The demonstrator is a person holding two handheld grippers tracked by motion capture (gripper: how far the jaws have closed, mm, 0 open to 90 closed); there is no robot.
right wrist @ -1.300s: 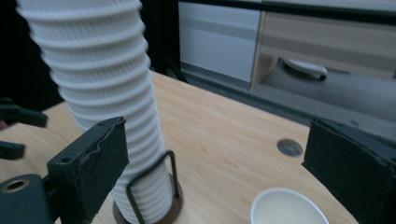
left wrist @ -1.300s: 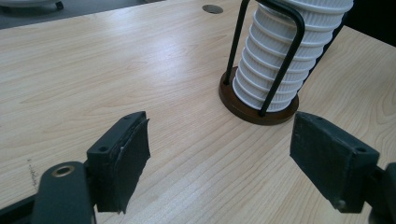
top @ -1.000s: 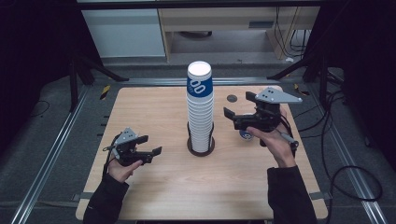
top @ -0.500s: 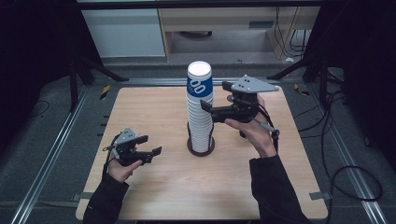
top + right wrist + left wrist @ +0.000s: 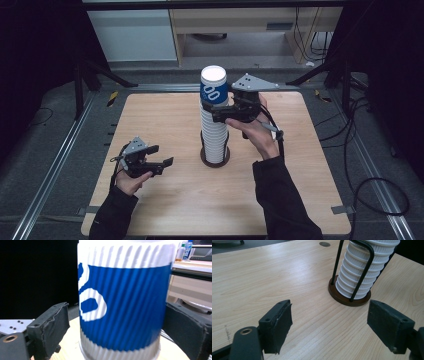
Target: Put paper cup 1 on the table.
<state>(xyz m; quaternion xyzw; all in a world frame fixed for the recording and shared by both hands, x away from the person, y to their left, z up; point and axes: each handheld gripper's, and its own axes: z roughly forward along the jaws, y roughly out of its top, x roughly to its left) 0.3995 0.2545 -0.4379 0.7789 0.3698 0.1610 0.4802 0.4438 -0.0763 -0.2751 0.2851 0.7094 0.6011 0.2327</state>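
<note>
High view: a tall stack of ribbed paper cups is being held upright in a dark wire holder near the middle of the tabletop, and the blue-banded top cup is being bracketed by the right hand-held gripper, coming in from 3 o'clock of the stack. In the right gripper view, that cup is being framed by the two black jaws, which have just been closing; a sliver of gap is being left at the left pad, and contact at the right pad cannot be told, so the cup is judged not yet pinched. The left hand-held gripper is being kept spread and empty at about 8 o'clock of the stack, well apart from it; in the left gripper view the holder's brown base is lying beyond the open jaws.

The cup is being judged light and thin-walled, easily crushed, with ribbing that should resist slipping. It is best being taken across the blue band, under the rim, with gentle pressure, and lifted straight up, since nested cups may be dragged along.
</note>
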